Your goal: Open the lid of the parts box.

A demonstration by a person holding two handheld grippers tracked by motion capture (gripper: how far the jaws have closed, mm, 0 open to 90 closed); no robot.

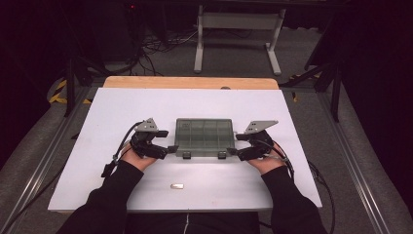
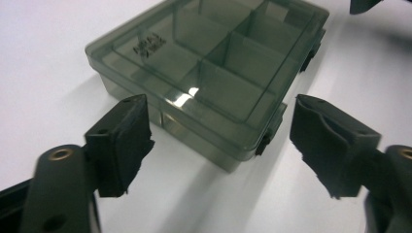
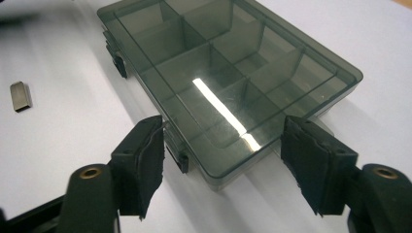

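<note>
- A smoky, see-through compartment box [image 1: 203, 136] lies flat with its lid shut near the middle of the white desk [image 1: 122, 107], latches facing the person.
- The left gripper [image 1: 171, 149] sits at the box's near left corner; seen along its own jaws, that corner lies between the pads with clear gaps either side, so nothing is held.
- The right gripper [image 1: 233, 151] mirrors it at the near right corner, jaws parted around the corner; whether the pads touch the box I cannot tell.
- A small metal clip [image 1: 177, 185] lies alone on the desk, nearer the person, well apart from the box.
</note>
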